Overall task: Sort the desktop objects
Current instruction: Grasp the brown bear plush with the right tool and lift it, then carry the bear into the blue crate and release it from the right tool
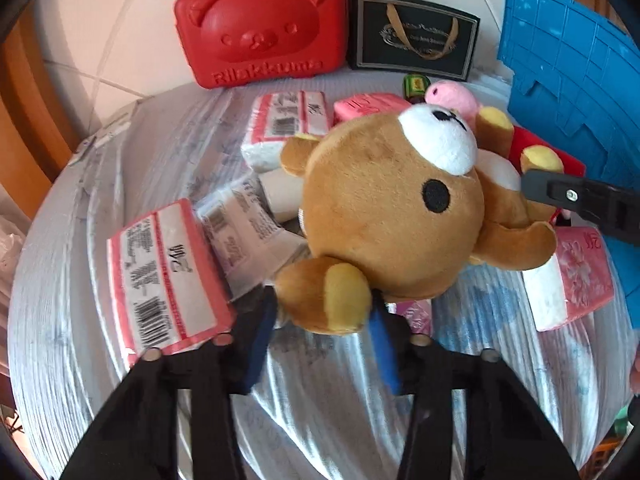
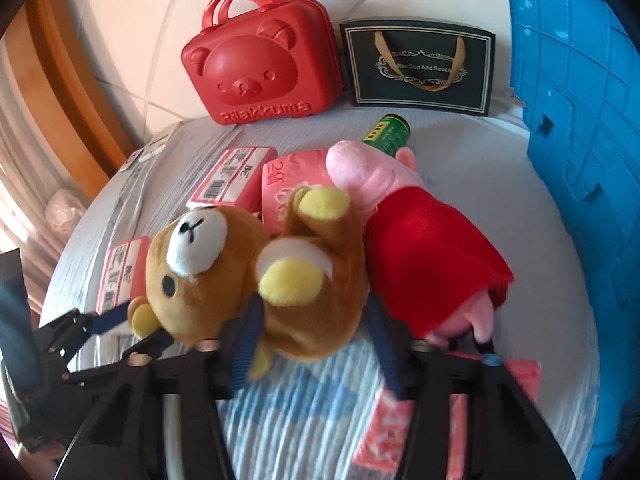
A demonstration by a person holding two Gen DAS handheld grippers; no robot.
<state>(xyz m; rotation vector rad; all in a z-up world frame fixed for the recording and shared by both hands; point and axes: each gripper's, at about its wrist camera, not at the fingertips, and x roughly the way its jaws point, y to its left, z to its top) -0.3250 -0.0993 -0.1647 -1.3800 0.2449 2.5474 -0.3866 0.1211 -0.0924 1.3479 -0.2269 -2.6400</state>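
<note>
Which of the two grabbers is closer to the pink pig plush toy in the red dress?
Right. The right gripper grips the brown bear plush toy by its body, right beside the pink pig plush toy. The left gripper pinches the bear's ear, farther from it.

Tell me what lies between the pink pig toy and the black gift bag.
A green can lies on its side between the pig toy and the black bag, clearest in the right wrist view.

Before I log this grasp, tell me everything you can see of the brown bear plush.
The brown bear plush is soft pile fabric with a white muzzle, black eyes, yellow ear and paw patches. It lies across pink tissue packs, against the pink pig plush. The left gripper pinches an ear; the right gripper clamps its body.
</note>
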